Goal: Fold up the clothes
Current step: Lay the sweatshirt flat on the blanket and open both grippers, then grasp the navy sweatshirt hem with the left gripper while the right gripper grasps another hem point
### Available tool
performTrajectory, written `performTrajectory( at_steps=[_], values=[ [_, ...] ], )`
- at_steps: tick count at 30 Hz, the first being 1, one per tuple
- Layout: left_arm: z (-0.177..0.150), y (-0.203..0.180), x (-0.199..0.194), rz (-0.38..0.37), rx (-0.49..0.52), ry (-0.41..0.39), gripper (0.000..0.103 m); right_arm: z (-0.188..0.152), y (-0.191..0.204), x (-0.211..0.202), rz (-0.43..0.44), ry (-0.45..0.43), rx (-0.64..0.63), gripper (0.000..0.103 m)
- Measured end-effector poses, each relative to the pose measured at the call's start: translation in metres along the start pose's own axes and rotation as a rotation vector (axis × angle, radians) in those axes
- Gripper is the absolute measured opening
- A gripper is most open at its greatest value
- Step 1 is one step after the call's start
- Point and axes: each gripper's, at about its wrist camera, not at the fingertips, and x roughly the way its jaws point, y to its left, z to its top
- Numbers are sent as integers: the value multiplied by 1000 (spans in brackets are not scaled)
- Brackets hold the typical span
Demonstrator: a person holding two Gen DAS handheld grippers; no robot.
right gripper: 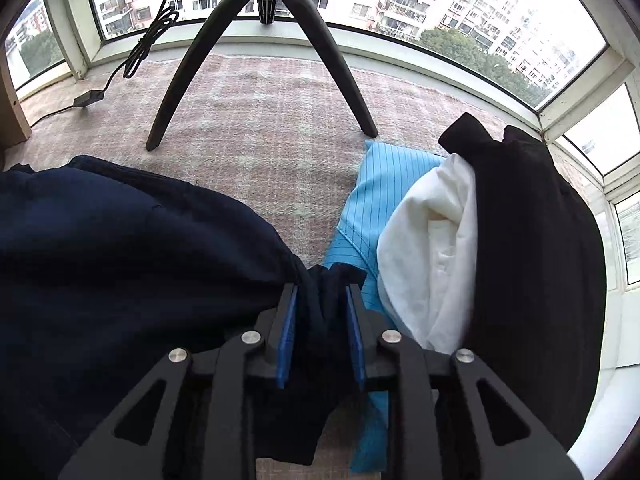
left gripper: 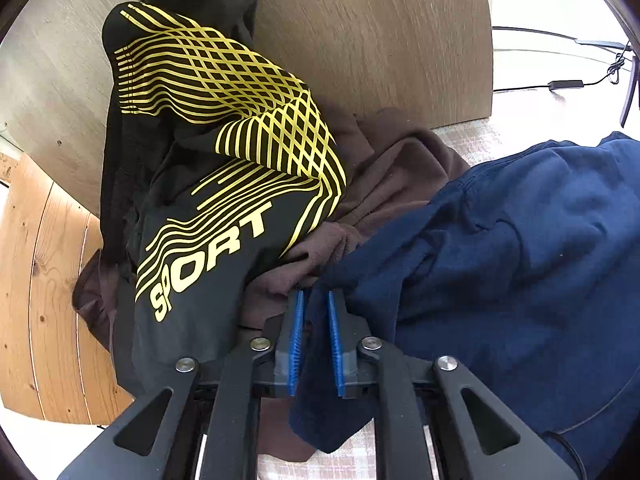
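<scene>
- Navy garment [left gripper: 500,248] fills the right half of the left wrist view, lying rumpled on the checked cloth surface [left gripper: 472,136] against a brown garment [left gripper: 400,168] and a black "SPORT" shirt [left gripper: 208,208].
- In the same view the left gripper [left gripper: 316,304] has a fold of the navy fabric's edge between its blue pads, which look pressed on it.
- From the right wrist view, the navy garment [right gripper: 140,248] spreads leftward, while the right gripper [right gripper: 322,296] pinches a bunched corner of it.
- Beside it sit a blue striped cloth [right gripper: 380,192], a white cloth [right gripper: 432,240] and a black garment [right gripper: 536,232].
- It looks soft, light and limp, likely to sag between the grips; hems or corners seem the best holds.
</scene>
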Motion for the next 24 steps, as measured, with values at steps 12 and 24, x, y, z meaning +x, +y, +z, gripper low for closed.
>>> performTrajectory(
  at_steps=[12,24],
  values=[
    [-150,13,-93,-215,164,-15,31,-155,45,-129,332,-136,-2,52],
    [-329,-134,-127,-477,483,85,40,-352,122,-132,401,-29,39,53]
  ],
)
